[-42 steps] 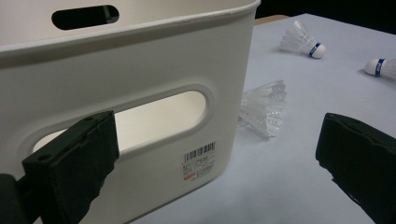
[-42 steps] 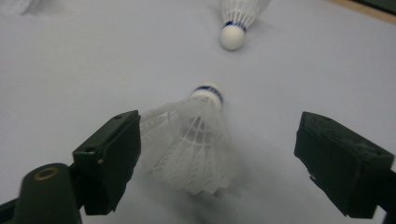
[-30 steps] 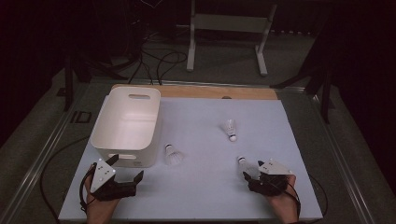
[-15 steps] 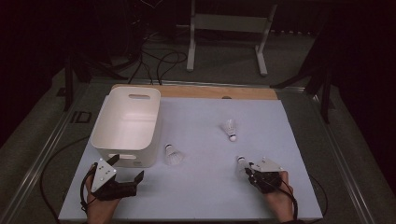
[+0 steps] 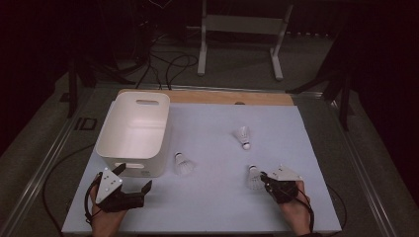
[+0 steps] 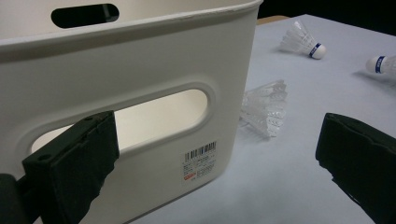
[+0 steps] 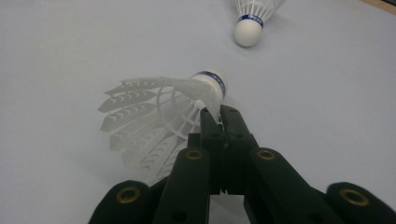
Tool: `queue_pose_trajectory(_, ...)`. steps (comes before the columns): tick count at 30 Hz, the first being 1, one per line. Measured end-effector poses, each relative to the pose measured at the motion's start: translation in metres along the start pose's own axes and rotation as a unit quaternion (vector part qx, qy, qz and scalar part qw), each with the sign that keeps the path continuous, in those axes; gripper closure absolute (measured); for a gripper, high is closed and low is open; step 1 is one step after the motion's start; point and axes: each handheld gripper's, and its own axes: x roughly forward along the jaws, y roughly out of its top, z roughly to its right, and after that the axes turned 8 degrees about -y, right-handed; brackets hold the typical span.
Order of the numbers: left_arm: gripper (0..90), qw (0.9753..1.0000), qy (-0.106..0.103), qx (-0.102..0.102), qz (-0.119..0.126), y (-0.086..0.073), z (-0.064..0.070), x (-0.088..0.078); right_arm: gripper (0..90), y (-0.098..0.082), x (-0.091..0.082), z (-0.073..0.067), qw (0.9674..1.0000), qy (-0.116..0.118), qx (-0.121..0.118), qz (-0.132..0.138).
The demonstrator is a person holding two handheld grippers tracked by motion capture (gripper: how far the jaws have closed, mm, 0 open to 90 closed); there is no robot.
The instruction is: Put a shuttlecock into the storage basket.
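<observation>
You work at a pale blue-white table top [image 5: 207, 197] with a strip of bare wood [image 5: 232, 97] along its far edge and metal rails [image 5: 44, 163] down both sides. Beyond it you see a grey carpeted floor [image 5: 237, 54], a white metal stand [image 5: 242, 29] on two feet, and black cables [image 5: 168, 64] looping across the carpet. The room behind is dark; light falls mainly on your table.

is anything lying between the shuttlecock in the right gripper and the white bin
Yes. The right gripper has just closed on the nearest shuttlecock, and another shuttlecock lies on the table roughly between it and the white bin, right beside the bin's near corner. Lifted over, it should pass clear.
</observation>
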Motion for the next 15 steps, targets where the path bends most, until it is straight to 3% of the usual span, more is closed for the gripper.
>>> queue_pose_trajectory(15, 0.0, 0.9999, -0.001, 0.012, -0.001, -0.001, 0.003, 0.003, 89.5, 0.012, -0.012, -0.001, 0.9998, 0.003, 0.017, 0.007)
